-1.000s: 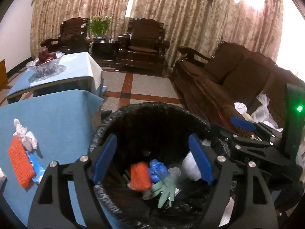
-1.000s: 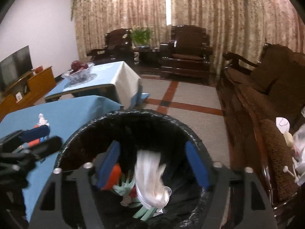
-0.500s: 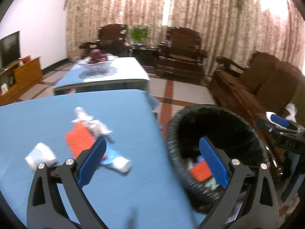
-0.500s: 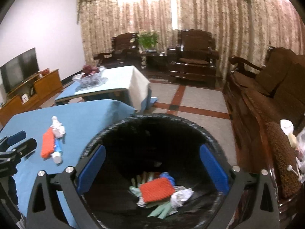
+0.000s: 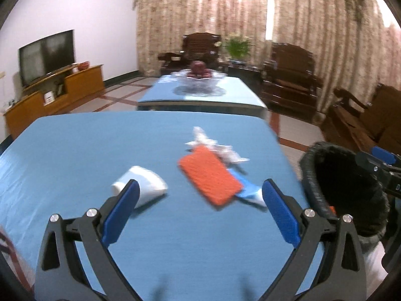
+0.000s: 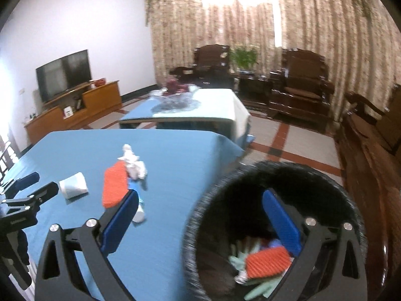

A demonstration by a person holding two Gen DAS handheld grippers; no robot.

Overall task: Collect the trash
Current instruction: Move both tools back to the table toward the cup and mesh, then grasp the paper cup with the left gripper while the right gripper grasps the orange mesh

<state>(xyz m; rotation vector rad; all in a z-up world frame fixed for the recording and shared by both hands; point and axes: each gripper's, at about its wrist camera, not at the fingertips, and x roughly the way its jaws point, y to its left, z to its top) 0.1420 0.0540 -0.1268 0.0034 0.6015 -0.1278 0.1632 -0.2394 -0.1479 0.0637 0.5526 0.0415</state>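
Note:
On the blue table (image 5: 75, 155) lie a white paper cup (image 5: 145, 184) on its side, an orange sponge (image 5: 209, 175), a blue-and-white tube (image 5: 249, 193) under it, and crumpled white tissue (image 5: 215, 146). My left gripper (image 5: 199, 212) is open and empty, hovering just before the cup and sponge. The black-lined trash bin (image 6: 275, 178) stands off the table's right edge and holds an orange sponge (image 6: 268, 260) and green gloves (image 6: 260, 288). My right gripper (image 6: 200, 222) is open and empty over the bin's left rim. The same table trash shows in the right wrist view: cup (image 6: 74, 184), sponge (image 6: 115, 184), tissue (image 6: 134, 164).
A second blue table with a glass fruit bowl (image 5: 198, 79) stands behind. Dark wooden armchairs (image 5: 288, 72) and a sofa (image 6: 371, 150) line the back and right. A TV (image 5: 47, 55) on a wooden cabinet is at left. The left gripper shows in the right wrist view (image 6: 25, 193).
My left gripper swung left from above the bin to over the table's trash. My right gripper dropped its white trash into the bin, opened wide and shifted left.

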